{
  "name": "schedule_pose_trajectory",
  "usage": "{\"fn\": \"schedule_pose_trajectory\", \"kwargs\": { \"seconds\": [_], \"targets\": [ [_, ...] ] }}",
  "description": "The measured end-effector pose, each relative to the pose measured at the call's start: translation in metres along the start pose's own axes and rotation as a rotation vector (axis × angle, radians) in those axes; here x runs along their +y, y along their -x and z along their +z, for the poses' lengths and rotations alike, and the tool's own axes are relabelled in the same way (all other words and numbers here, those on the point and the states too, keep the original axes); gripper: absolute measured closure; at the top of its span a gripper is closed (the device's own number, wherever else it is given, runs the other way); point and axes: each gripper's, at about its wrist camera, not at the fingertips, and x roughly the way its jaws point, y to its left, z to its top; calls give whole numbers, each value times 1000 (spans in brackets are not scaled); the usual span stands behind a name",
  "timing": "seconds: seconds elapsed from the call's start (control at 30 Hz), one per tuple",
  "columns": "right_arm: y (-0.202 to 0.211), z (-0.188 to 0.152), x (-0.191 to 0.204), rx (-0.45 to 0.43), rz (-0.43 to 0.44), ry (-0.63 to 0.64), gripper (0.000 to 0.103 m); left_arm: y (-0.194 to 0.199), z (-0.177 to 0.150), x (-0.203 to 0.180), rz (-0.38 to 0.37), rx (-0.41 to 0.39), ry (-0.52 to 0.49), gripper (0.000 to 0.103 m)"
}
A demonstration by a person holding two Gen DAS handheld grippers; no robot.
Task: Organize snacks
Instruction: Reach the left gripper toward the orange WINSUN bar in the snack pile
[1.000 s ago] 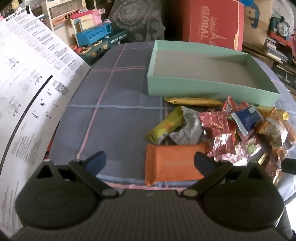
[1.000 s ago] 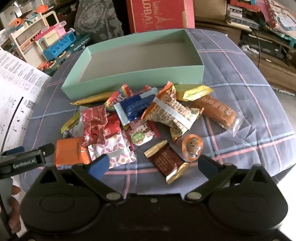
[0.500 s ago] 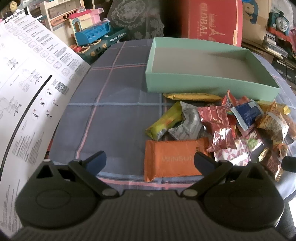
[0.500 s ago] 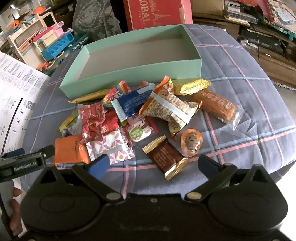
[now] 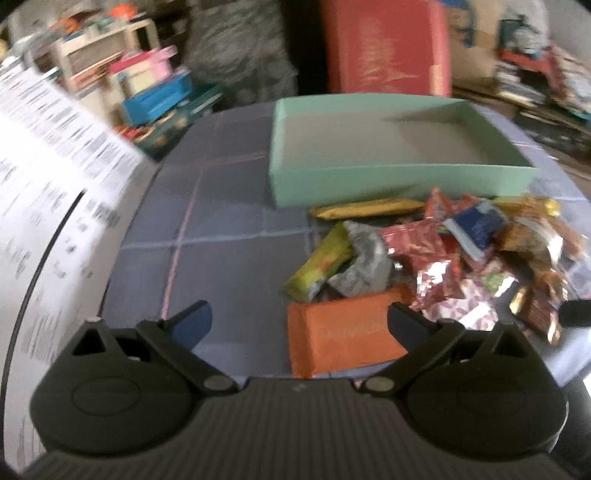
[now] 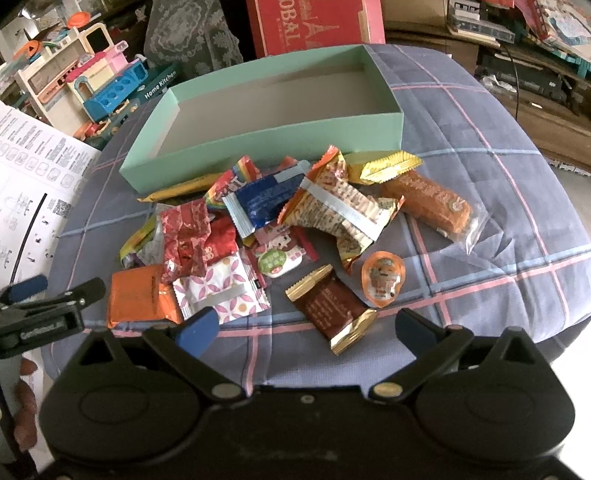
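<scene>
Snacks (image 6: 295, 221) heaped before empty mint box (image 6: 266, 146).
Left gripper (image 5: 299, 317) and right gripper (image 6: 306, 328) both spread wide, grasping nothing, poised for picking.

A blue-grey plaid cloth (image 6: 480, 155) crossed with pink and pale blue lines is covering the rounded surface and drooping over its edges, while a white printed instruction sheet (image 6: 29, 177) is lying at its left side. Behind it, a colourful toy kitchen set (image 6: 92, 81), a grey lace-patterned fabric (image 6: 192, 37) and a red cardboard box (image 6: 314, 22) are crowding together, with stacked clutter (image 6: 517, 33) piling up at the right. Daylight is falling across the cloth, and a strip of pale floor (image 6: 576, 184) is showing at far right.
</scene>
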Motion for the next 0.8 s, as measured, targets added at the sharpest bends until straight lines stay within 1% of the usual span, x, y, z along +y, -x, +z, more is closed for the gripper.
{"fn": "schedule_pose_trajectory", "kwargs": {
  "seconds": [0.07,0.13,0.33,0.5,0.6,0.67,0.7,0.73,0.77,0.8],
  "targets": [
    [-3,-1,1,11,-4,5,0,-2,-1,1,-43,-13,-51,0],
    [-6,-1,1,24,5,7,0,-5,-3,0,-101,-14,-122,0],
    [-17,-1,5,60,18,11,0,-26,-8,-14,-231,18,-357,0],
    [-30,1,2,105,65,-30,0,-50,-2,-25,-307,41,-461,0],
    [-40,2,2,129,99,-65,0,-63,0,-27,-354,63,-493,0],
    [-43,2,3,129,117,-78,0,-70,-2,-29,-374,86,-516,0],
    [-44,3,4,128,121,-84,0,-73,-4,-30,-378,97,-524,6],
    [-45,3,5,131,128,-88,0,-73,-6,-31,-385,99,-526,10],
    [-47,4,7,131,140,-91,3,-73,-9,-31,-387,100,-525,19],
    [-48,4,8,132,155,-95,6,-73,-13,-31,-389,113,-520,26]
  ]
}}
